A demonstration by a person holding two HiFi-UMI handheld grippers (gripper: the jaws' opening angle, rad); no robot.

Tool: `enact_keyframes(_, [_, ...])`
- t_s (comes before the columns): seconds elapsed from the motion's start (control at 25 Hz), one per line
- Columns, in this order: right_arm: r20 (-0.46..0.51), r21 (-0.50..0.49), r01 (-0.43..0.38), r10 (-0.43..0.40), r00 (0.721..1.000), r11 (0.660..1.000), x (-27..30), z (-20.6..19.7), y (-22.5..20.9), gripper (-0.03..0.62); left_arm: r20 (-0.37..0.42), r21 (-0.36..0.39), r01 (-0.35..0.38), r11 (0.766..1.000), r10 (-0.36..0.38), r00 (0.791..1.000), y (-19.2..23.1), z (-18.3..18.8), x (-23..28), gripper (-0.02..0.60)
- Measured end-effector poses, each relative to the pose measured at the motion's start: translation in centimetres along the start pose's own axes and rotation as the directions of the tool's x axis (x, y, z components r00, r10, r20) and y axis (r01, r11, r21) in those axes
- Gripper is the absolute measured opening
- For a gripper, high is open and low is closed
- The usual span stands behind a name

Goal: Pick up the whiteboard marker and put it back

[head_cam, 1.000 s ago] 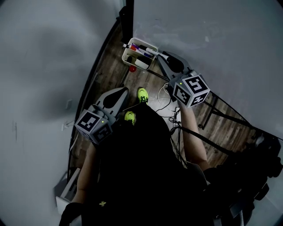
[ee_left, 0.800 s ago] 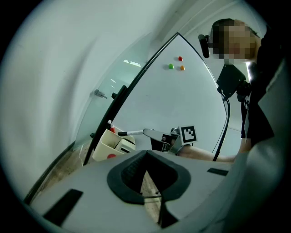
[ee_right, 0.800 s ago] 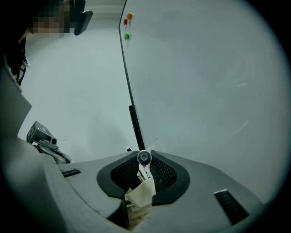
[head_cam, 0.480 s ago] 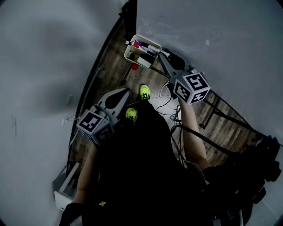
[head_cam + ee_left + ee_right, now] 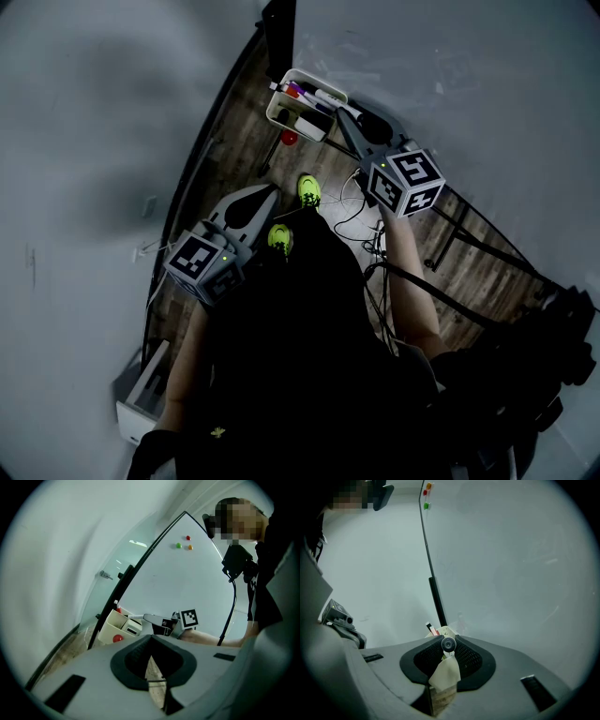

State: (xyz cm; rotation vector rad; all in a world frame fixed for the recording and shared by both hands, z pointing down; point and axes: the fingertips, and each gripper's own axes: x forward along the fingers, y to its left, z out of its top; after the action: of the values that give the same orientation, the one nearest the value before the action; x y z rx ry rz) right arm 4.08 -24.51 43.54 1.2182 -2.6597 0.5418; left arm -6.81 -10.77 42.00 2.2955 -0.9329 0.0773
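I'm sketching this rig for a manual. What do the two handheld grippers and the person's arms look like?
The left gripper and right gripper are light grey tapering shells with black ribbed pads lining the jaws. Each carries a white cube with black square markers and a small green light. The person wears a black top; the forearms are unsleeved.

The left gripper (image 5: 151,636) has its jaws together, nothing between them. Beyond, the right gripper (image 5: 146,617) holds a white marker (image 5: 133,616) at the rim of a white bin (image 5: 108,629) at the foot of the whiteboard (image 5: 187,583). Three magnets (image 5: 178,545) sit high on it.
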Motion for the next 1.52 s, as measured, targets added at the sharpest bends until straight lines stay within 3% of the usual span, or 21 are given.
enact_keyframes(0.8, [-0.019,-0.013,0.013,-0.013,1.0,1.0,-0.1,-1.1,-0.1,0.083,-0.005,0.003,0.008,1.0,-0.008,1.0,0.0,-0.3,0.0,0.031])
enact_keyframes(1.28, [0.013,-0.054,0.014,-0.014,1.0,0.998,-0.9,-0.2,0.8,0.196,0.0,0.012,0.035,0.999,-0.035,0.999,-0.6,-0.4,0.0,0.032])
enact_keyframes(1.52, [0.039,-0.07,0.058,-0.056,0.998,0.996,-2.3,0.5,0.8,0.206,-0.003,0.03,0.07,0.997,-0.069,0.998,-1.5,-0.1,0.0,0.031])
